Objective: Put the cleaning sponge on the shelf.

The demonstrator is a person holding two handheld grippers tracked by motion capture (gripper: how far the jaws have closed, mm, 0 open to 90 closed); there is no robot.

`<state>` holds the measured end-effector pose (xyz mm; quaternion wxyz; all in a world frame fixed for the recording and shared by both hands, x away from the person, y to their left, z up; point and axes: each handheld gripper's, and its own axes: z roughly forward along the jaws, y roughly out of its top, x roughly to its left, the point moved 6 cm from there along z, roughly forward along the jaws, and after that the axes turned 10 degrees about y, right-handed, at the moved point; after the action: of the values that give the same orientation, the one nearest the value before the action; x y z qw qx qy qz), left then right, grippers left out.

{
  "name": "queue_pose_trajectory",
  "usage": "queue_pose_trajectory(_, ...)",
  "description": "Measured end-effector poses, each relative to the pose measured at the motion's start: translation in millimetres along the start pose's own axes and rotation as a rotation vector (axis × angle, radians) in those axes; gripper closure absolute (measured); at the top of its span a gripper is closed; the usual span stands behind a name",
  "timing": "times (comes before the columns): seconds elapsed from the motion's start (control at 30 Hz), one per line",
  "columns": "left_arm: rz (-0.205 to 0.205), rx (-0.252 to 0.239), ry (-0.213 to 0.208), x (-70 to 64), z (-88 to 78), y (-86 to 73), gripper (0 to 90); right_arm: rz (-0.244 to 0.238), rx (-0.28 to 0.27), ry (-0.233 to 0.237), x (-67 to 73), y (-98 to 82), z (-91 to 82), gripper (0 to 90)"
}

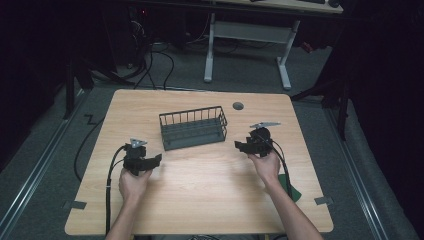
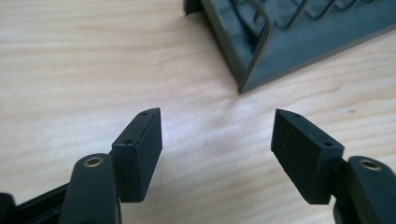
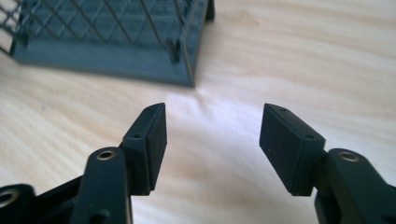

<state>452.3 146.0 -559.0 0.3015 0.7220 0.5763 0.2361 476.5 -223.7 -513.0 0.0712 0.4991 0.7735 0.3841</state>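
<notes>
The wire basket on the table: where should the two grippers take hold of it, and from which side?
Probably at its two short ends: the wire basket is long and upright. The left gripper could come from the left end, the right gripper from the right, each pinching the thin top rim wire. Both are open, holding nothing.

The wire basket (image 1: 193,128) is sitting on the surface (image 1: 200,195), toward its far middle. My left gripper (image 1: 159,159) is lying to the basket's left and nearer to me, my right gripper (image 1: 238,145) just to its right, both apart from it.
</notes>
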Motion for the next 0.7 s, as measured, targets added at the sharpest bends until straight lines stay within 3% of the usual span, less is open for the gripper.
queue_pose_trajectory(0.13,0.005,-0.003,0.022,2.5,-2.5,-12.8,33.7,-0.019,-0.024,0.013,-0.8,-8.4,-17.3,42.2)
queue_pose_trajectory(0.2,-0.002,-0.009,0.025,3.3,-4.4,-18.5,33.7,-0.028,0.005,0.010,-1.1,-14.1,-27.6,41.8)
queue_pose_trajectory(0.23,0.000,-0.010,0.033,3.5,-5.8,-22.6,33.6,-0.044,-0.037,0.004,-0.9,-19.5,-38.3,41.5)
queue_pose_trajectory(0.27,0.000,-0.010,0.033,3.5,-5.8,-22.6,33.6,-0.044,-0.037,0.004,-0.9,-19.5,-38.3,41.5)
queue_pose_trajectory(0.47,0.042,-0.054,0.074,3.3,-9.6,-32.4,33.4,-0.040,-0.026,0.010,-4.7,-41.5,-67.3,40.0)
queue_pose_trajectory(0.53,0.067,-0.060,0.094,1.6,-10.6,-34.8,32.1,-0.050,-0.019,0.003,-7.0,-57.7,-81.4,40.0)
queue_pose_trajectory(0.63,0.063,-0.057,0.093,1.3,-11.3,-35.6,31.7,-0.053,-0.005,-0.015,-8.3,-70.3,-90.8,37.9)
queue_pose_trajectory(0.7,0.062,-0.058,0.093,1.3,-11.4,-35.7,31.6,-0.071,0.009,-0.059,-8.0,-88.1,-104.5,34.4)
